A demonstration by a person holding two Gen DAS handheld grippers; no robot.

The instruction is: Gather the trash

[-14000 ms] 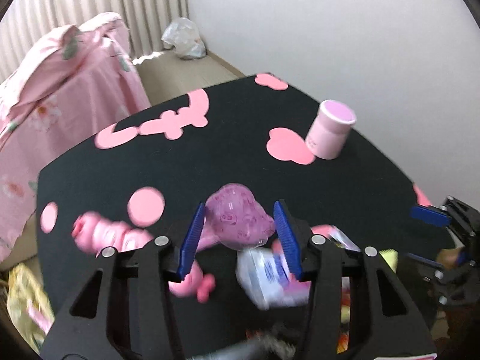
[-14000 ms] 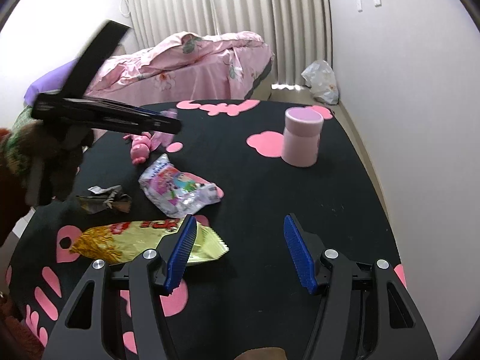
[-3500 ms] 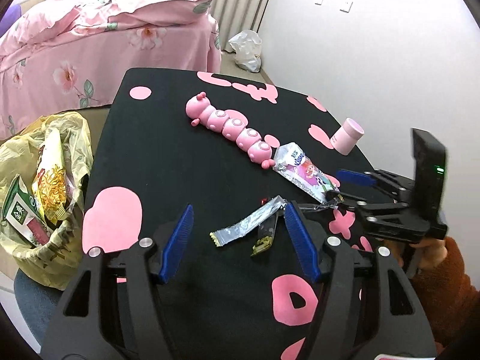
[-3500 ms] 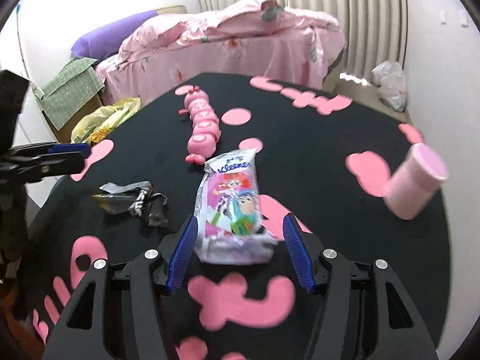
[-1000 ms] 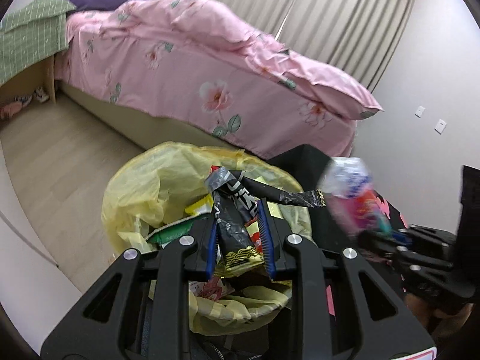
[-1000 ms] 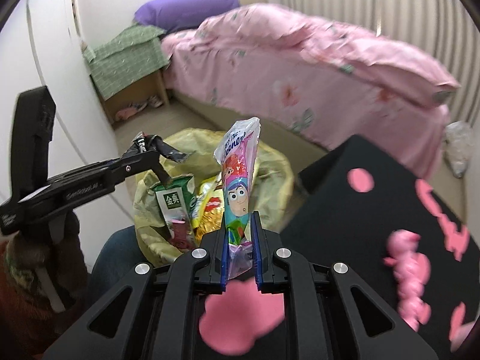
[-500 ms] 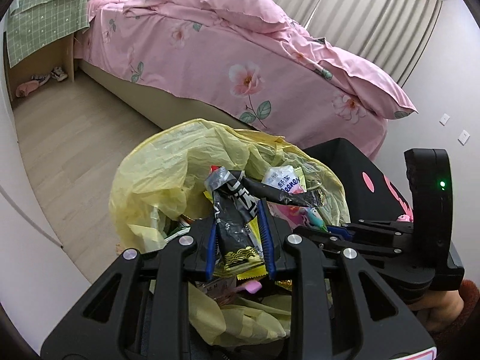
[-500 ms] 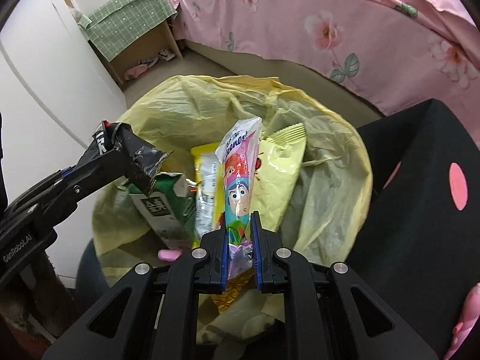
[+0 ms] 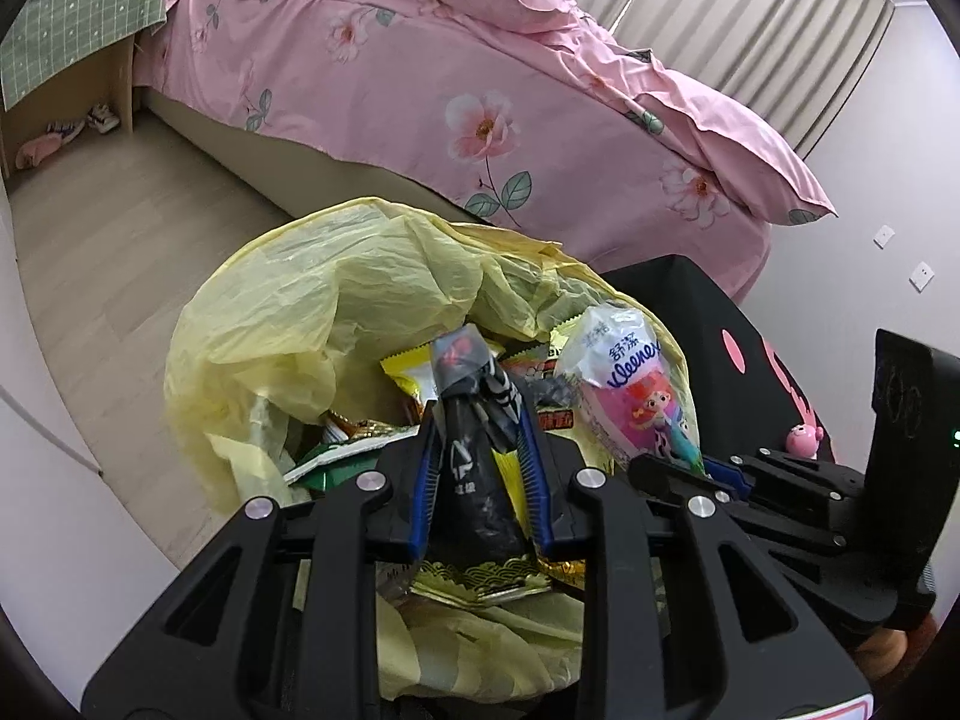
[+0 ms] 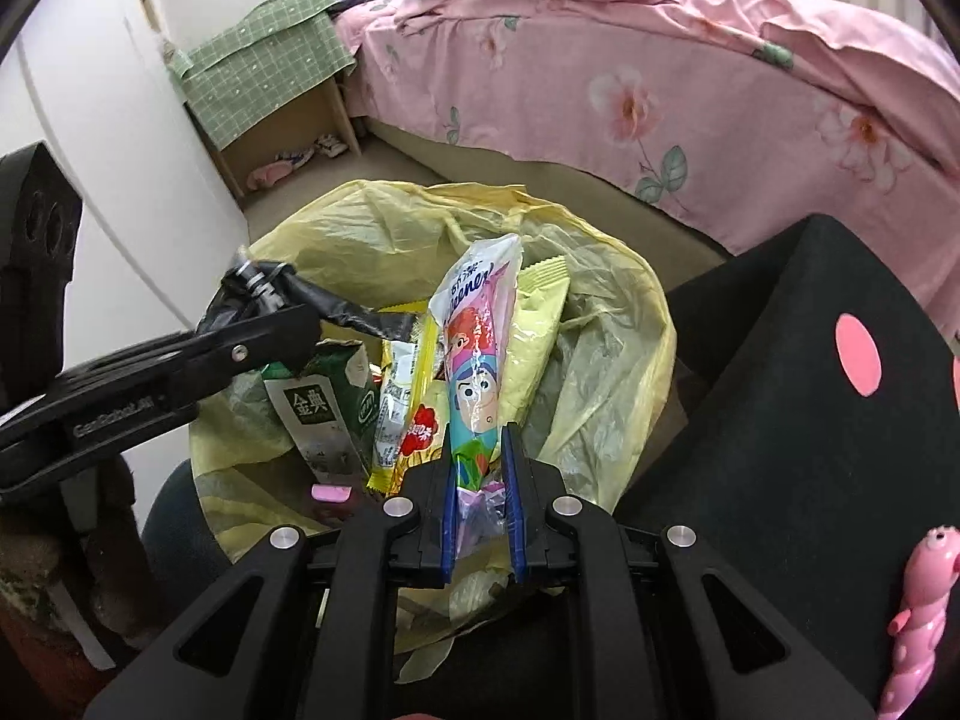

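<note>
Directly above an open yellow trash bag [image 9: 288,324], both handheld grippers hover with wrappers pinched between their blue pads. The left gripper [image 9: 478,468] is clamped on a crumpled black wrapper [image 9: 474,420], which stands upright between its fingers, a gold-edged end showing below the pads. Seen from the right wrist camera, the left gripper [image 10: 264,324] reaches in from the left side, and the black wrapper [image 10: 336,312] sticks out sideways past its tips over the bag's near-left rim.

The right gripper [image 10: 478,468] is closed on the lower part of a Kleenex tissue pack [image 10: 480,372] printed with cartoon faces; the pack rises tilted slightly right, its white top over the bag's centre. From the left wrist camera the same tissue pack [image 9: 630,396] stands just right of the black wrapper, with the right gripper [image 9: 714,474] holding it from the right.

Inside the yellow trash bag [image 10: 600,360] lie a green-and-white carton [image 10: 318,414], a yellow snack wrapper [image 10: 402,396] and other crumpled packets, packed close together. A small pink object [image 10: 330,493] rests low among them.

The bag sits just beside a black table with pink shapes [image 10: 810,420], its rim against the table's corner. A pink caterpillar toy [image 10: 918,612] lies on the table at the right edge. Behind the bag stretches a bed with a pink floral cover [image 9: 480,90], and a wooden shelf draped in green checked cloth [image 10: 264,66] stands against the wall.
</note>
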